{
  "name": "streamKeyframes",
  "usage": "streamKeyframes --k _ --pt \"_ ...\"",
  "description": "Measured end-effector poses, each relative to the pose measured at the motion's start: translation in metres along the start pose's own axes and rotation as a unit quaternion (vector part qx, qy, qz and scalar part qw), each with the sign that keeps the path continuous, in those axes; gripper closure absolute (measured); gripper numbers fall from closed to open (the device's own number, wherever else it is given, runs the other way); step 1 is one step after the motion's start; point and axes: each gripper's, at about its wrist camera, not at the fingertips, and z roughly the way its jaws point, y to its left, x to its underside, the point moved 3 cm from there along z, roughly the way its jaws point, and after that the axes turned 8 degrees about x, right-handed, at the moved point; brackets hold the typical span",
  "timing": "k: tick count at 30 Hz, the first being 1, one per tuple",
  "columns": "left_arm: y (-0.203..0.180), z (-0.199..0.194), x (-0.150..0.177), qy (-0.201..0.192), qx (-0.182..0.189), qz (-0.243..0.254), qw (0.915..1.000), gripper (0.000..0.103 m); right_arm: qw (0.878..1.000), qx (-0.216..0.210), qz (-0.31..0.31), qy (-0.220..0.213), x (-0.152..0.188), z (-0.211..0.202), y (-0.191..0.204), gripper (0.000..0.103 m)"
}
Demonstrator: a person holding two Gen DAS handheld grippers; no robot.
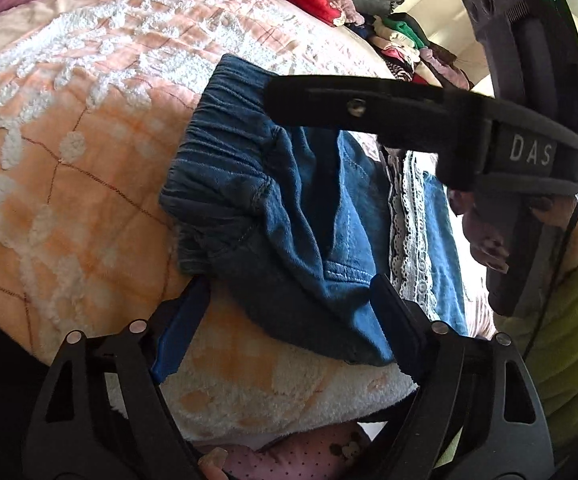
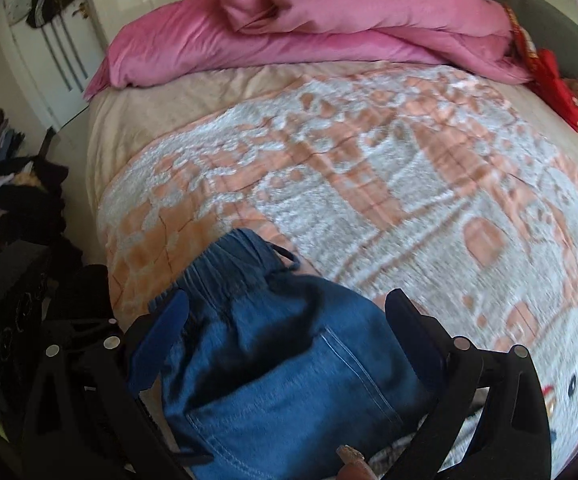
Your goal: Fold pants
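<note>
Blue denim pants (image 1: 273, 216) lie bunched on the orange and white fleece blanket (image 1: 69, 168), elastic waistband to the left. White lace trim (image 1: 407, 232) shows along their right side. My left gripper (image 1: 289, 304) is open, its fingers either side of the pants' near edge. My right gripper reaches in from the right in the left wrist view (image 1: 429, 120) and hovers over the pants. In the right wrist view the right gripper (image 2: 285, 320) is open with the pants (image 2: 281, 360) between its fingers, waistband pointing away.
Pink pillows (image 2: 309, 20) lie at the head of the bed. A pile of clothes (image 1: 409, 48) sits at the far right edge of the bed. Dark clothes (image 2: 13, 196) lie on the floor left of the bed, near a white door (image 2: 49, 40).
</note>
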Motion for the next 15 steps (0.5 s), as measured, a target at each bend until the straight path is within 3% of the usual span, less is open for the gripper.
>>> streamKeyframes --k 8,9,11,15 --pt "-0.004 0.006 0.000 0.003 0.015 0.005 0.9999 0.012 0.999 -0.037 -0.006 0.030 -0.003 0.033 0.007 0.010" --pt "-0.004 0.007 0.000 0.003 0.014 0.006 0.9999 0.010 0.998 -0.046 -0.004 0.032 -0.002 0.035 0.007 0.015" --pt "-0.005 0.009 0.000 0.002 0.016 0.002 0.9999 0.010 0.996 -0.083 0.003 0.035 0.000 0.039 0.008 0.045" --pt "-0.004 0.005 -0.001 -0.005 0.027 -0.010 0.9996 0.010 0.994 -0.108 0.016 0.007 0.002 0.025 0.003 0.062"
